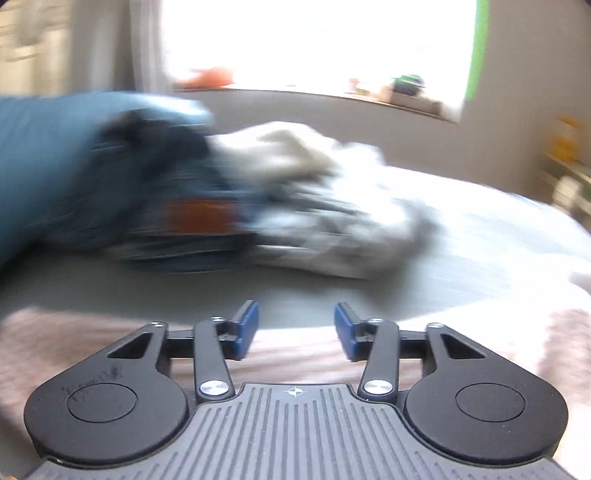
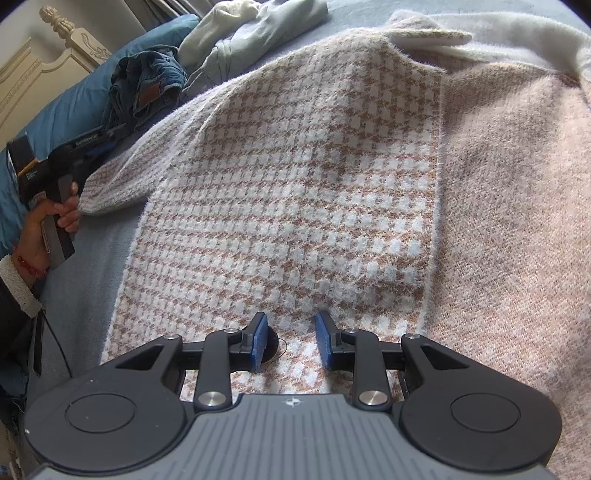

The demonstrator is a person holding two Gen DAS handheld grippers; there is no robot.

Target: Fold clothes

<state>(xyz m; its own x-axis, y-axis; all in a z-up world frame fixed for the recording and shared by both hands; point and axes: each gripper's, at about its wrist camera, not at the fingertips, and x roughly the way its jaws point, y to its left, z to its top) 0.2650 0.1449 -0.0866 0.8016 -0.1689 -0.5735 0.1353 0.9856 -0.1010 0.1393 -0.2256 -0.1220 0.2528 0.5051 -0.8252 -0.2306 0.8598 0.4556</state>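
A fuzzy pink and white houndstooth sweater [image 2: 295,177] lies spread on the bed, with a plain pink panel [image 2: 509,221] to its right. My right gripper [image 2: 291,334] stands open low over the sweater's near part, beside a dark button [image 2: 272,345], gripping nothing. The sweater's left sleeve [image 2: 110,184] reaches toward my left gripper [image 2: 105,134], which a hand [image 2: 55,221] holds at the bed's left side. In the blurred left wrist view, the left gripper [image 1: 295,328] is open and empty above the pink sweater edge [image 1: 295,356].
Crumpled blue jeans [image 2: 147,85] [image 1: 184,218] and pale garments [image 2: 240,33] [image 1: 332,206] are piled at the bed's far side. A blue pillow [image 2: 66,110] [image 1: 37,166] leans on a cream headboard [image 2: 37,62]. Grey bedsheet [image 2: 85,266] shows at left. A bright window [image 1: 314,40] is behind.
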